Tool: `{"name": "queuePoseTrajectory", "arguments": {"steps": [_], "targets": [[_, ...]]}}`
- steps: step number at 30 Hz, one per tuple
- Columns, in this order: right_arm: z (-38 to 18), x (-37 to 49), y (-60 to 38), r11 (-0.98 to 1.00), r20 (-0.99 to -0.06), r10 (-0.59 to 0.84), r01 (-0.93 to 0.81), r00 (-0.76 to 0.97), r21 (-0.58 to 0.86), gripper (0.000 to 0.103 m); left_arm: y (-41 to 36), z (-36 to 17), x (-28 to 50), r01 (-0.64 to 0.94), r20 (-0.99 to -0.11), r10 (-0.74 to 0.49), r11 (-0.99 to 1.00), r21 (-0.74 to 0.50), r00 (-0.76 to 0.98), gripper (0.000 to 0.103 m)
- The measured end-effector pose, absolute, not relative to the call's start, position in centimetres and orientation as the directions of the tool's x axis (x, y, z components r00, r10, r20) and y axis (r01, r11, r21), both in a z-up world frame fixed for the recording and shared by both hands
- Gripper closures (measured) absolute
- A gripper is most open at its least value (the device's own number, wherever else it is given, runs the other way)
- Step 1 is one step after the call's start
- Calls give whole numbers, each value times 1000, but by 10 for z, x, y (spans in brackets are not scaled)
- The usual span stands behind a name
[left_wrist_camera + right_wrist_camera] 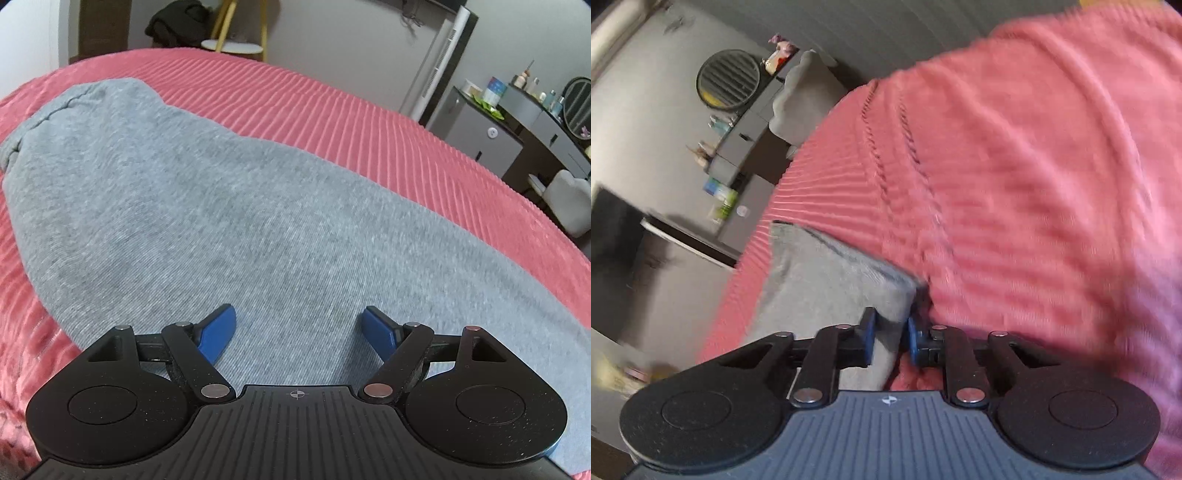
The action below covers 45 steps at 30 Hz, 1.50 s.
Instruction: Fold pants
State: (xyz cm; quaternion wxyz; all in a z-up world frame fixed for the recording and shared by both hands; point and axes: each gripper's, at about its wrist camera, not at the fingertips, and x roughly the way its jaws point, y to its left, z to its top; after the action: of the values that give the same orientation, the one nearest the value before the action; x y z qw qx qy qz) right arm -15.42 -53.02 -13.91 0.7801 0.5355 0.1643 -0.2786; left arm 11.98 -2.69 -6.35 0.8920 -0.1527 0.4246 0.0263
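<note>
A pink ribbed bedspread [332, 122] covers the bed and fills most of both wrist views. On it lie the grey pants [192, 206], spread flat in 1 long band that runs away from the left gripper toward a seamed end at the far left of that view. A dresser [517, 122] crowded with bottles and a round mirror stands beyond the bed.

The left gripper [298, 332] hangs over the middle of the cloth with its 2 blue pads wide apart and nothing between them. The right gripper [889, 338] has its jaws drawn narrow on a corner of the grey cloth at the edge nearest the bedspread; the pads appear to pinch the fabric, though the right wrist view is blurred.

The step in hand looks like taking hold of 1 end to carry it over for a fold. To do it well, the right grip should catch every layer at that corner, the left pads should close on the matching edge, and both ends should lift together so the band stays flat.
</note>
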Motion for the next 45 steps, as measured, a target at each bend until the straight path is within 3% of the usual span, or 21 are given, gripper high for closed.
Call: {"name": "queuePoseTrajectory", "arguments": {"steps": [9, 11, 12, 16, 21, 24, 25, 27, 31, 35, 38, 45], "targets": [[-145, -135, -545, 239, -537, -235, 584, 810, 776, 71, -30, -63, 121, -168, -763, -84, 955, -245, 641, 18], [-144, -134, -546, 239, -526, -239, 575, 816, 783, 76, -27, -63, 121, -177, -762, -92, 948, -263, 641, 18], [-140, -132, -544, 270, -527, -249, 581, 813, 768, 87, -26, -63, 121, -182, -761, -95, 945, -271, 642, 18], [-116, -122, -523, 458, -495, -291, 573, 819, 679, 86, -27, -63, 121, -187, -760, -94, 943, -275, 644, 18], [-117, -113, -526, 454, -559, -295, 629, 775, 632, 78, -28, -62, 120, -177, -756, -98, 945, -275, 648, 18], [-122, -111, -531, 427, -580, -292, 647, 760, 632, 79, -27, -60, 119, -185, -752, -103, 940, -288, 651, 19], [-120, -111, -531, 419, -587, -298, 656, 752, 628, 84, -27, -60, 119, -184, -749, -106, 938, -293, 654, 19], [-111, -107, -523, 454, -597, -327, 676, 733, 581, 87, -27, -58, 117, -176, -744, -118, 936, -304, 658, 19], [-69, -74, -479, 618, -604, -424, 703, 675, 351, 89, -30, -54, 114, -134, -736, -153, 939, -316, 660, 22], [-25, -25, -399, 822, -535, -366, 534, 761, 197, 90, -32, -48, 108, -84, -716, -192, 940, -331, 671, 27], [-11, 11, -321, 937, -521, -221, 327, 825, 120, 90, -32, -44, 103, -56, -700, -223, 934, -352, 679, 28], [-61, 52, -172, 994, -656, 110, -74, 747, 83, 88, -31, -39, 96, -16, -671, -281, 916, -400, 686, 28]]}}
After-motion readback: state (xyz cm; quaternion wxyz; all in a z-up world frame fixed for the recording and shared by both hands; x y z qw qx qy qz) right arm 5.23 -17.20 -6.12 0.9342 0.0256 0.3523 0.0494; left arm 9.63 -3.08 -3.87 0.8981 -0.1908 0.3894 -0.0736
